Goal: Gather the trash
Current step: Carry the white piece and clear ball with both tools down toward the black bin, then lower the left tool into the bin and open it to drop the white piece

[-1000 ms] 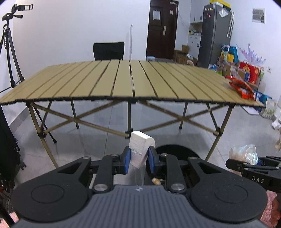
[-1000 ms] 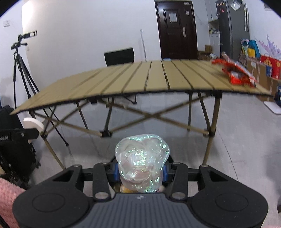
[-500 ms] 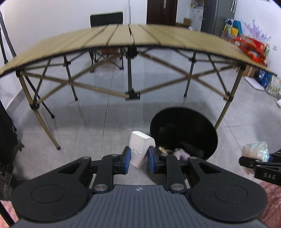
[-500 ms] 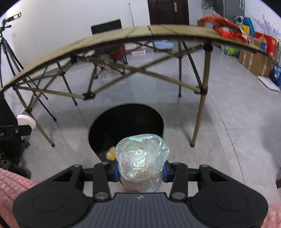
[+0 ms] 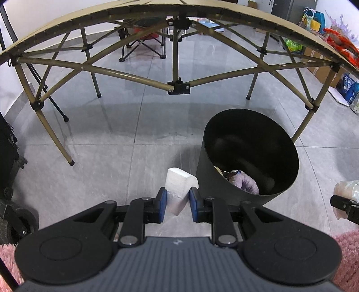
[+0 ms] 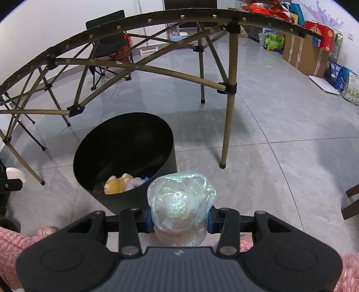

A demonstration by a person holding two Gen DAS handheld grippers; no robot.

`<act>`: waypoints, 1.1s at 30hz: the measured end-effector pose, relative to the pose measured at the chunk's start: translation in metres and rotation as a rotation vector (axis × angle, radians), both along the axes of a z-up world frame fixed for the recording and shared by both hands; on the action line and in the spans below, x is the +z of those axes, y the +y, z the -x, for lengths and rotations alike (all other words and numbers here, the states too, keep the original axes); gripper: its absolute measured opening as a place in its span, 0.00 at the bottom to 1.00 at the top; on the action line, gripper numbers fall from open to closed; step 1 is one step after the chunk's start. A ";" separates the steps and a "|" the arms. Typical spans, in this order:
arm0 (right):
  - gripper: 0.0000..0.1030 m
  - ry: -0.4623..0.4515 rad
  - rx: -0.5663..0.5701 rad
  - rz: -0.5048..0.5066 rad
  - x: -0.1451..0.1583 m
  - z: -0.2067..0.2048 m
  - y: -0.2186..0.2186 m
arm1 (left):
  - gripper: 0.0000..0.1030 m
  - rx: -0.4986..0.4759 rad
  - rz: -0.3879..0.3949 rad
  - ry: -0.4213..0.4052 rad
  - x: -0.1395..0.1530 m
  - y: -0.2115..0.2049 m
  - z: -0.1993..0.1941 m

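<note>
White foam block (image 5: 178, 191) is clamped between the blue pads of the left gripper (image 5: 178, 203); its long axis runs upright and forward from the pads, with the angled end pointing toward the grey tile floor (image 5: 116, 157). It sits just beside the near left wall of the black bin (image 5: 249, 155), outside the rim. The right gripper (image 6: 179, 221) is closed on a crumpled iridescent plastic wad (image 6: 180, 206), roughly round with no clear long axis, held just right of the bin (image 6: 125, 157). Inside the bin lie yellow and lilac scraps, possibly wrappers. Red packets (image 6: 267, 7) rest at the far right corner of the bench (image 5: 67, 23).
</note>
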State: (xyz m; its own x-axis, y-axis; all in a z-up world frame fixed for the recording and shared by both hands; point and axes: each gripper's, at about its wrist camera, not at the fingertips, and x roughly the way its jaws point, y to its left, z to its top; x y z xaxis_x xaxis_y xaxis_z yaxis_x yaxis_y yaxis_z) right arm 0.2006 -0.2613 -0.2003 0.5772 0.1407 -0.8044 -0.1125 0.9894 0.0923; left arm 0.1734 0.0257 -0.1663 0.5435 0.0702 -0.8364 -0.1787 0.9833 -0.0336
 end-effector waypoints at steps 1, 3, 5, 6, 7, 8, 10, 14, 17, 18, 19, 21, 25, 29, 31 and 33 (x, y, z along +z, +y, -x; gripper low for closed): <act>0.39 -0.002 -0.003 0.004 -0.001 -0.003 -0.001 | 0.21 0.004 0.000 0.006 0.000 0.000 -0.003; 0.39 -0.002 -0.013 0.006 -0.002 -0.006 -0.004 | 0.21 0.011 0.001 0.016 -0.002 0.001 -0.008; 0.39 -0.001 -0.027 0.008 -0.004 -0.010 -0.008 | 0.21 0.022 0.011 0.019 -0.002 0.003 -0.012; 0.39 -0.002 -0.035 0.011 -0.005 -0.012 -0.011 | 0.21 0.026 0.013 0.017 -0.001 0.003 -0.015; 0.39 -0.003 -0.040 0.016 -0.006 -0.014 -0.013 | 0.21 0.028 0.013 0.016 -0.001 0.002 -0.017; 0.39 -0.005 -0.047 0.023 -0.007 -0.017 -0.015 | 0.21 0.028 0.012 0.016 0.000 0.002 -0.020; 0.39 -0.005 -0.060 0.025 -0.009 -0.021 -0.020 | 0.21 0.027 0.005 0.016 0.000 -0.001 -0.026; 0.39 0.003 -0.083 0.015 -0.012 -0.030 -0.029 | 0.21 0.016 -0.006 0.013 0.002 -0.009 -0.043; 0.39 -0.002 -0.091 0.017 -0.013 -0.034 -0.033 | 0.21 -0.004 -0.006 0.013 0.002 -0.019 -0.055; 0.39 -0.003 -0.096 0.016 -0.013 -0.036 -0.034 | 0.21 -0.011 -0.006 0.015 0.002 -0.023 -0.059; 0.39 -0.003 -0.100 0.016 -0.014 -0.038 -0.035 | 0.21 -0.020 -0.007 0.017 0.001 -0.027 -0.062; 0.39 -0.004 -0.112 0.014 -0.015 -0.042 -0.038 | 0.21 -0.038 -0.009 0.021 0.000 -0.034 -0.070; 0.39 -0.002 -0.138 0.009 -0.018 -0.049 -0.045 | 0.21 -0.065 -0.012 0.023 -0.001 -0.049 -0.083; 0.39 -0.003 -0.160 0.001 -0.020 -0.054 -0.050 | 0.21 -0.084 -0.013 0.026 -0.003 -0.062 -0.096; 0.39 -0.005 -0.166 -0.002 -0.020 -0.055 -0.053 | 0.21 -0.091 -0.012 0.030 -0.005 -0.068 -0.102; 0.40 -0.009 -0.170 0.000 -0.021 -0.056 -0.053 | 0.21 -0.098 -0.007 0.036 -0.007 -0.074 -0.108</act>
